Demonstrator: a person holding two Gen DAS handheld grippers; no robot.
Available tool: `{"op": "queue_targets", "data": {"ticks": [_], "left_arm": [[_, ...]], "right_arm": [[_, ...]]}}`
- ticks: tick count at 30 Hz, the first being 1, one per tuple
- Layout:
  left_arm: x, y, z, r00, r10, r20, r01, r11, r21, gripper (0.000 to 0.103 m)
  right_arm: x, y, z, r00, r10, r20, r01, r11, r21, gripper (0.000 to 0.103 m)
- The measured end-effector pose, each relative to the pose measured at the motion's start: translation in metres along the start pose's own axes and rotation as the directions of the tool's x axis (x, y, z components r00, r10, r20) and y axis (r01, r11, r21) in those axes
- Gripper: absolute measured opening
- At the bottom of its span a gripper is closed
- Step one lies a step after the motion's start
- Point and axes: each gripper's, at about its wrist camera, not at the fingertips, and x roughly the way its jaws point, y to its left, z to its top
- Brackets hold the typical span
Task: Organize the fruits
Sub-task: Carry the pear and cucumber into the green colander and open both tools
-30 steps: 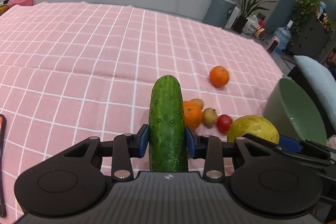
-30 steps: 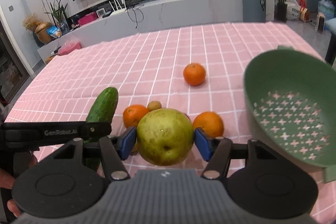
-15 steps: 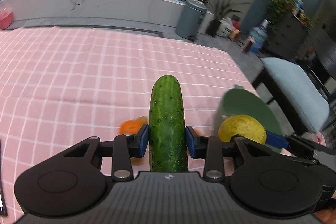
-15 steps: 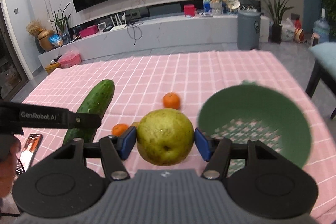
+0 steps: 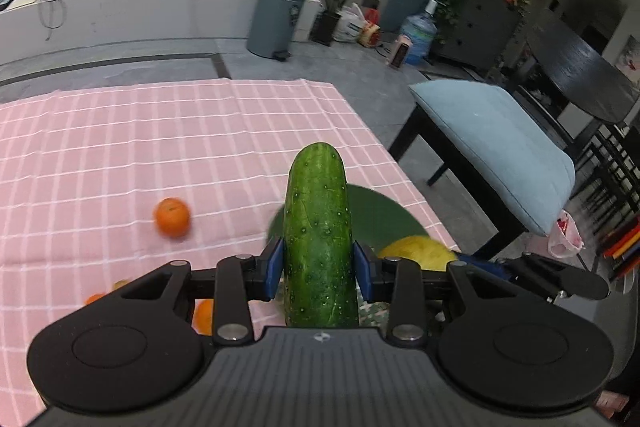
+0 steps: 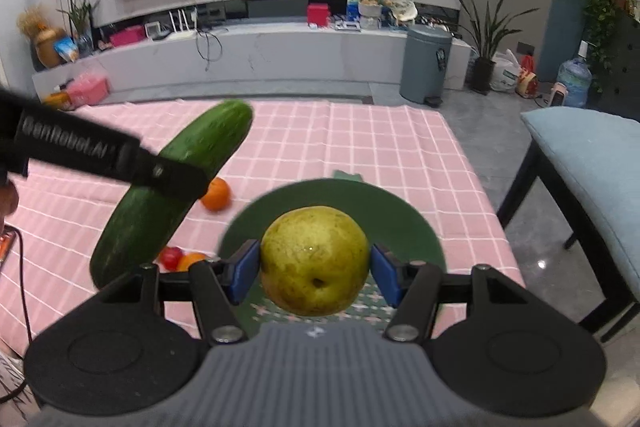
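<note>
A: Both hands swung toward the bowl since a second ago; it was off right, now it's ahead.

B: Left view?

A: Left gripper (image 5: 319, 269) clamps the cucumber (image 5: 318, 235) mid-length, above the bowl (image 5: 384, 215). Stiff, slick skin.

B: Right?

A: Right gripper (image 6: 314, 273) clamps the pear (image 6: 315, 259) across its belly, over the bowl (image 6: 416, 227). Heavy-looking, bruises easily, I'd guess.

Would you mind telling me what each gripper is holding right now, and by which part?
The left gripper clamps the cucumber across its lower half. The right gripper clamps the yellow-green pear across its widest part, above the green colander.
</note>
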Motion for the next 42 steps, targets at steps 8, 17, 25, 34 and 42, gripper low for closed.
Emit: {"op": "queue_targets", "data": {"ticks": [8, 17, 25, 34, 42], "left_arm": [[0.06, -0.014, -0.003, 0.985, 0.0, -0.171, 0.007, 0.999, 0.04, 0.042], [0.099, -0.018, -0.006, 0.951, 0.045, -0.305, -0.013, 0.994, 0.107, 0.042], [0.129, -0.023, -0.007, 0.901, 0.093, -0.424, -0.022, 0.985, 0.169, 0.042], [0.133, -0.02, -0.007, 0.899, 0.095, -0.427, -0.023, 0.985, 0.171, 0.042], [0.109, -0.025, -0.001, 0.932, 0.077, -0.353, -0.011, 0.983, 0.183, 0.063]], "right_arm": [[0.029, -0.016, -0.004, 0.997, -0.02, -0.08, 0.019, 1.0, -0.019, 0.058], [0.066, -0.017, -0.01, 0.985, -0.034, -0.17, 0.018, 0.995, -0.096, 0.058], [0.084, -0.018, -0.009, 0.964, -0.038, -0.265, 0.002, 0.99, -0.138, 0.058], [0.095, -0.018, -0.018, 0.939, -0.037, -0.343, -0.004, 0.993, -0.119, 0.058], [0.082, -0.009, -0.01, 0.95, -0.073, -0.304, 0.028, 0.989, -0.148, 0.075]]}}
